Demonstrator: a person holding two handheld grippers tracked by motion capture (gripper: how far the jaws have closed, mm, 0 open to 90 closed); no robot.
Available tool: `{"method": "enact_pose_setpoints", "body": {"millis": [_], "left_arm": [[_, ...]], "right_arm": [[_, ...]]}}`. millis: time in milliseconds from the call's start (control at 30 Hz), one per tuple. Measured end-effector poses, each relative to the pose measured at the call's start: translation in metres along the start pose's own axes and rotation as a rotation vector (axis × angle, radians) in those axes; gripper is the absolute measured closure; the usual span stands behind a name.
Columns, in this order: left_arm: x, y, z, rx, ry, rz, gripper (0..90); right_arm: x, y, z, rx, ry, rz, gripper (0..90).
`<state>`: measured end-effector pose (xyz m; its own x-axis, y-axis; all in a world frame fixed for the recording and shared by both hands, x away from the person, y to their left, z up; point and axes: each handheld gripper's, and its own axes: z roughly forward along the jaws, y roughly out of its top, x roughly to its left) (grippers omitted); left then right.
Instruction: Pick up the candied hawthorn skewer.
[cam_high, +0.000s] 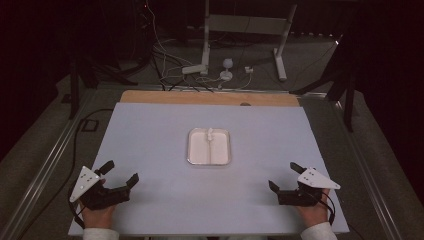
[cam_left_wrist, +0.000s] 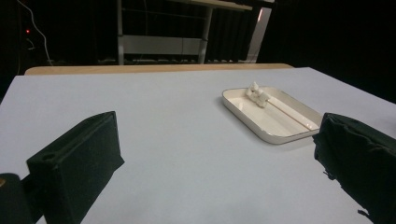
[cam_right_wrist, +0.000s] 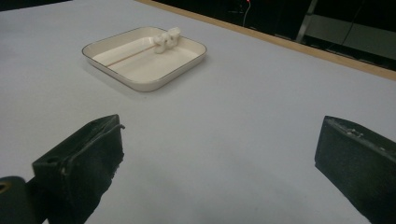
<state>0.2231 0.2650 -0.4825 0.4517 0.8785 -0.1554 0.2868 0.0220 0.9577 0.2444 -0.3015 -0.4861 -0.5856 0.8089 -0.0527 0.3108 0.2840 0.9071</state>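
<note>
White tray (cam_high: 209, 146) sat mid-bench (cam_high: 150, 130) w/ small white pieces (cam_high: 210, 133) at its far end. Left hand-held gripper (cam_high: 120, 171) & right hand-held gripper (cam_high: 284, 176) rested near corners, jaws spread wide, nothing held.

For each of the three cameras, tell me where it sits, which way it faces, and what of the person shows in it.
High view: fixed above the person's side, looking forward and down on the table; hands hold the left gripper and right gripper.
Left gripper view: rides low on the left gripper, looking between its open jaws toward the tray ahead on its right.
Right gripper view: rides on the right gripper, open jaws, tray ahead on its left.
All three views share the white tray with small white pieces in it.
</note>
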Motion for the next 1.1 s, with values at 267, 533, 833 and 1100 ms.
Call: {"method": "enact_pose_setpoints", "body": {"millis": [267,533,833,1100], "left_arm": [[-0.001,0.000,0.002,0.007,-0.003,-0.024,1.3],[-0.009,0.017,0.012,0.044,-0.043,-0.040,1.6],[-0.017,0.036,0.042,0.133,-0.116,-0.047,1.9],[-0.030,0.043,0.069,0.178,-0.173,-0.054,1.9]], "right_arm": [[0.002,0.000,0.002,-0.004,0.012,0.012,1.0],[0.002,0.000,0.003,-0.005,0.001,0.009,1.0],[0.003,0.000,0.004,-0.005,0.000,0.011,1.0],[0.003,-0.001,0.005,-0.001,0.000,0.006,1.0]]}}
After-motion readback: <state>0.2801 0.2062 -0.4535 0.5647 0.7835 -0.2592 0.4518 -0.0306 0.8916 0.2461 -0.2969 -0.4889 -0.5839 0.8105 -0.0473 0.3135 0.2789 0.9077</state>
